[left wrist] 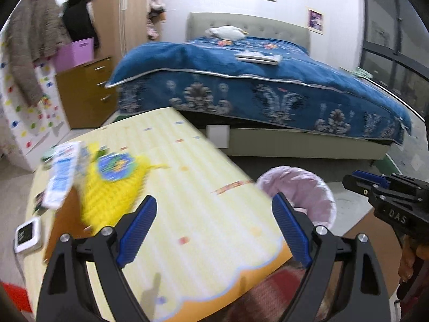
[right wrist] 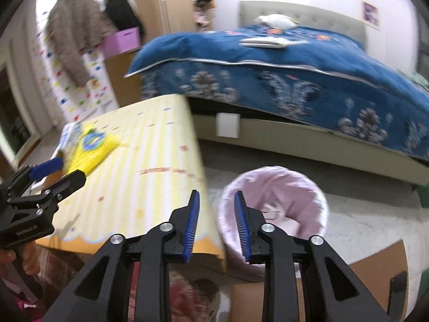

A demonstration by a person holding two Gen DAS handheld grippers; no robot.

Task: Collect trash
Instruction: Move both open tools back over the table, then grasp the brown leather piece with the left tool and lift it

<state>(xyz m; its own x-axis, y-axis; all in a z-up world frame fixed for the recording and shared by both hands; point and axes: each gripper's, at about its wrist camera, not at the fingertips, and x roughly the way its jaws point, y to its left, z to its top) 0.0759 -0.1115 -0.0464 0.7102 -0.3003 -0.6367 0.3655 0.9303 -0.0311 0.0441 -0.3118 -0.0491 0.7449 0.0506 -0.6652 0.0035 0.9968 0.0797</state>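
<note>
My left fingers point(left wrist: 142, 228) are spread wide over the yellow striped bench point(left wrist: 187, 187), nothing between them. My right fingers point(right wrist: 194, 222) stand a little apart, also empty, at the bench's edge just above the pink-lined trash bin point(right wrist: 273, 209) on the floor; crumpled pale scraps lie inside it. Seen from the left wrist, the right gripper point(left wrist: 362, 185) reads "DAS". Far across the bench lie a yellow packet point(left wrist: 112, 187) with a blue-green label, too blurred to read, and a white and blue wrapper point(left wrist: 63, 177) touching it. A small white device point(left wrist: 28, 234) sits near the bench's left edge. Beyond is a bed point(left wrist: 268, 86) under a blue quilt.
</note>
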